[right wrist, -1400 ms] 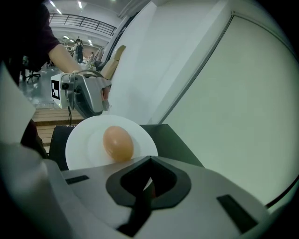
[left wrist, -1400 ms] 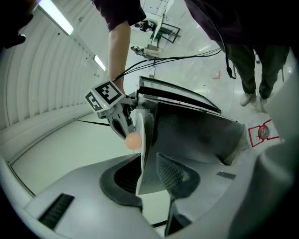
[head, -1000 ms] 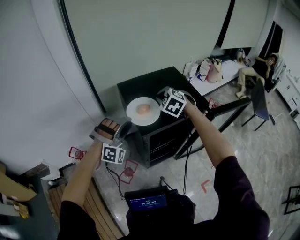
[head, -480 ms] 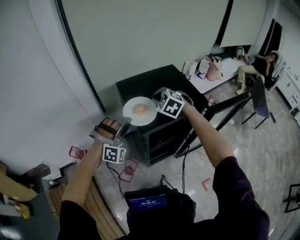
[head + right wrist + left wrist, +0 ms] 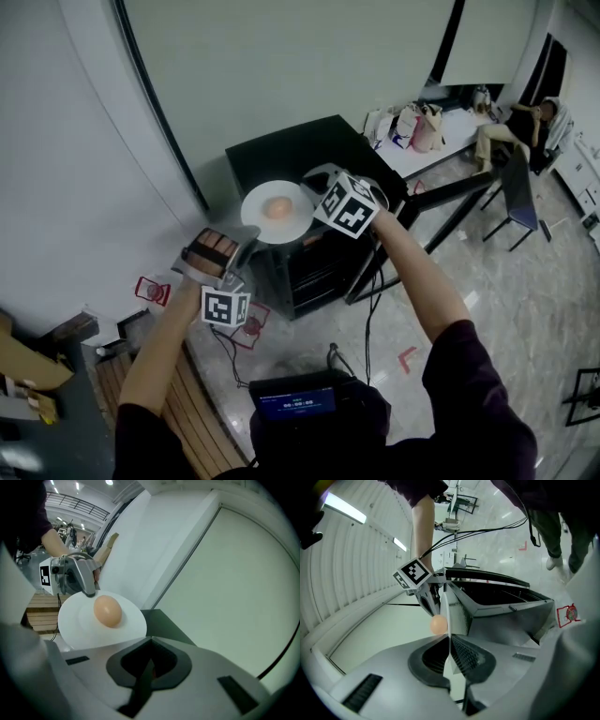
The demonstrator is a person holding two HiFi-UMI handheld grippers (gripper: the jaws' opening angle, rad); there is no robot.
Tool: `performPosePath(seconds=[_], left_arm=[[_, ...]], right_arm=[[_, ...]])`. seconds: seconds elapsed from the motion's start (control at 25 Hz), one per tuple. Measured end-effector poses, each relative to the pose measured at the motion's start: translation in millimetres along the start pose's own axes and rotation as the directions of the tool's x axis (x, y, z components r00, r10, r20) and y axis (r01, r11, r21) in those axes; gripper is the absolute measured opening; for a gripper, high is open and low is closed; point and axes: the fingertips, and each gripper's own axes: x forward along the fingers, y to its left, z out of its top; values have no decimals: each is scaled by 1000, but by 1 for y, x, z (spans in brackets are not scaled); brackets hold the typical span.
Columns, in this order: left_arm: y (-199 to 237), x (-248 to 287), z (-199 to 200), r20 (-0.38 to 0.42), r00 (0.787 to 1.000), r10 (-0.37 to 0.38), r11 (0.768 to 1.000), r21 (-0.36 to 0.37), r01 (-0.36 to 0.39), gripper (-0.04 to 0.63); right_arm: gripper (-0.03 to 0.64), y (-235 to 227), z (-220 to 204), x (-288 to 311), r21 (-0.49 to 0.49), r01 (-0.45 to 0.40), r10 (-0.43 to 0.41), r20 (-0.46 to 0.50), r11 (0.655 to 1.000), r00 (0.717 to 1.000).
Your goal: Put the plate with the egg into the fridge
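A white plate (image 5: 277,212) carrying a brownish egg (image 5: 277,207) hangs over the front left corner of the small black fridge (image 5: 305,155). My left gripper (image 5: 246,238) is shut on the plate's left rim, and my right gripper (image 5: 314,216) is shut on its right rim. The left gripper view has the plate (image 5: 445,613) edge-on between the jaws, the egg (image 5: 438,624) beside it, and the fridge (image 5: 501,599) with its open door behind. From the right gripper view, the plate (image 5: 82,627) and egg (image 5: 108,611) lie just beyond the shut jaws, with the left gripper (image 5: 90,591) at the far rim.
The fridge door (image 5: 427,217) stands swung open to the right. Red-marked squares (image 5: 150,291) and cables lie on the floor at the left. A person (image 5: 511,131) sits at the far right near bags (image 5: 412,127) and a chair (image 5: 517,202). A wall runs behind the fridge.
My left gripper's fingers have come onto the plate's left rim. Plate, egg and both grippers sit slightly higher and further left than a second ago.
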Motion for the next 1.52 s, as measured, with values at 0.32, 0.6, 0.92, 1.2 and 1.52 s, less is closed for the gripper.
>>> performPosePath(seconds=[0.32, 0.6, 0.92, 1.2, 1.52], left_arm=[[17, -9, 98, -100, 994, 42, 997, -54, -48, 20], [-14, -12, 205, -188, 982, 25, 989, -136, -52, 20], [-88, 10, 251, -253, 967, -28, 977, -211, -26, 20], [-173, 62, 211, -354, 931, -96, 962, -273, -5, 20], [-240, 114, 178, -409, 910, -71, 972, -235, -29, 20]], right_arm=[[6, -14, -30, -124, 82, 156, -171, 232, 984, 958], [6, 2, -98, -219, 269, 213, -303, 360, 939, 882], [6, 35, -156, -250, 430, 239, -412, 372, 871, 831], [6, 74, -204, -216, 516, 224, -440, 346, 827, 829], [6, 101, -266, -188, 560, 198, -416, 294, 804, 861]])
